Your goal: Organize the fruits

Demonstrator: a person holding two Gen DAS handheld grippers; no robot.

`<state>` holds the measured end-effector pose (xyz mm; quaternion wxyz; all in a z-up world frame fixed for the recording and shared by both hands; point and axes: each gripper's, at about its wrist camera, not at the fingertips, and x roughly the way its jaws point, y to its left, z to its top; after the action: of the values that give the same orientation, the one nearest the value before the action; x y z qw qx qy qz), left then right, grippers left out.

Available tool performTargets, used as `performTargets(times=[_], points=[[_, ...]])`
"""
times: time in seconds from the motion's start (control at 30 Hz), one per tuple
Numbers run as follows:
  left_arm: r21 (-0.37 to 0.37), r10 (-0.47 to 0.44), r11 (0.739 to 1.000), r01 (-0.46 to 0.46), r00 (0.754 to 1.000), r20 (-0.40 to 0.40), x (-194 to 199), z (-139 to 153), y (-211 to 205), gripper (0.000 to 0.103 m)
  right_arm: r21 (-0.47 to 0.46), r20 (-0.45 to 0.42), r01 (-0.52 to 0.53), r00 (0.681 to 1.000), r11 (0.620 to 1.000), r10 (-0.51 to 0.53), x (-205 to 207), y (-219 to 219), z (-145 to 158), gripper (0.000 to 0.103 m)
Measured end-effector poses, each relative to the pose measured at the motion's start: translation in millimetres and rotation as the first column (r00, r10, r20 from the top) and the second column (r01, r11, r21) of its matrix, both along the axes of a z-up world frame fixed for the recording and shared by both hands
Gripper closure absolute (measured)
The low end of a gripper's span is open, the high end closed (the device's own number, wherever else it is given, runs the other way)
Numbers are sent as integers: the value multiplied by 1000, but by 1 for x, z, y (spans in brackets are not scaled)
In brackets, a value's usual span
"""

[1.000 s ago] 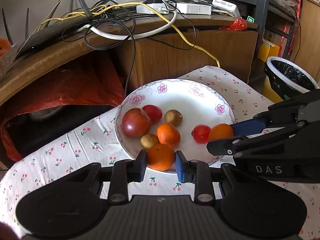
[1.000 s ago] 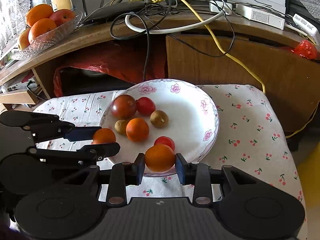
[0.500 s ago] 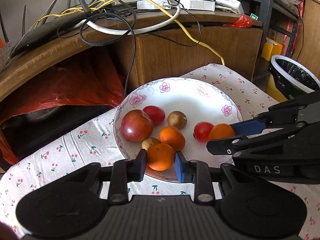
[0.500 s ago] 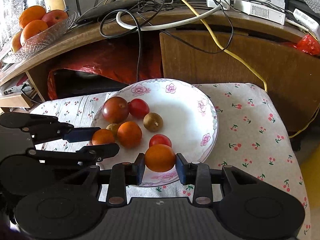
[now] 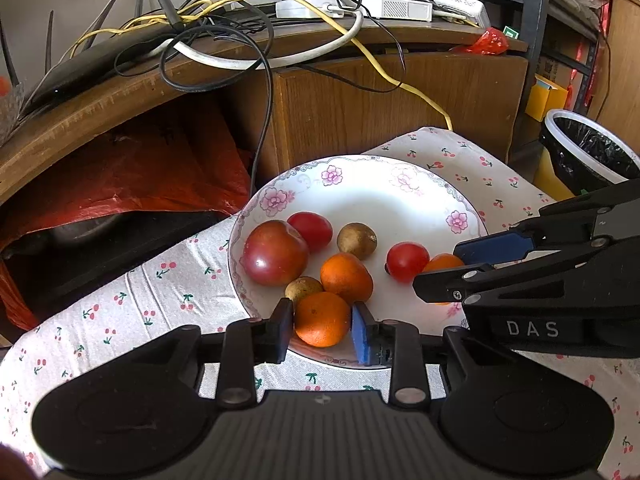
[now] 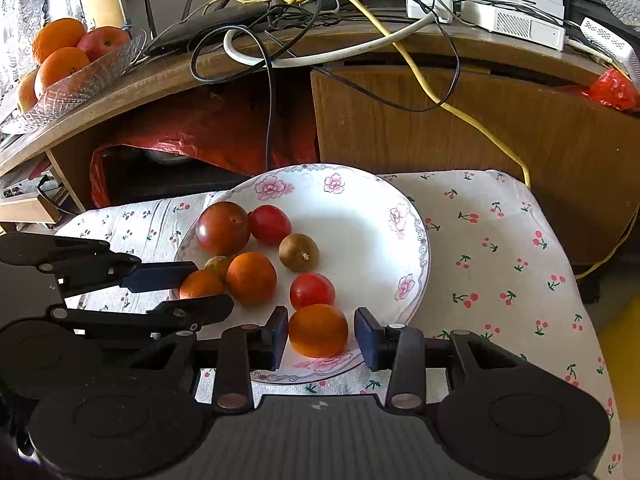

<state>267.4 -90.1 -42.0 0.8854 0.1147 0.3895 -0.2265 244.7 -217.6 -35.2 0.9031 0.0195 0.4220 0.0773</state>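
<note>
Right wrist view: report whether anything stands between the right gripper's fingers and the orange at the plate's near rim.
Nothing visible does. The orange lies directly between the right gripper fingers on the plate, with a slim gap at the right finger. The red tomato sits just beyond it, outside the fingers.

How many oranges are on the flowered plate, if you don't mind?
3: the near-left orange between the left jaws, the near-right orange between the right jaws, the middle orange behind them.
</note>
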Motion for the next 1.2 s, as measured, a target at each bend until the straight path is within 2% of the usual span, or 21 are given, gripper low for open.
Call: performTargets(times=[0.4,1.2], points=[[-7,30,1000,-30,999,20,-7,11,7,53,4,34,4,999,1000,-4,-6,-2,11,63],[-36,83,996,-83,996,11,-52,26,16,52,17,44,15,999,1000,-16,-57,9,26,63]])
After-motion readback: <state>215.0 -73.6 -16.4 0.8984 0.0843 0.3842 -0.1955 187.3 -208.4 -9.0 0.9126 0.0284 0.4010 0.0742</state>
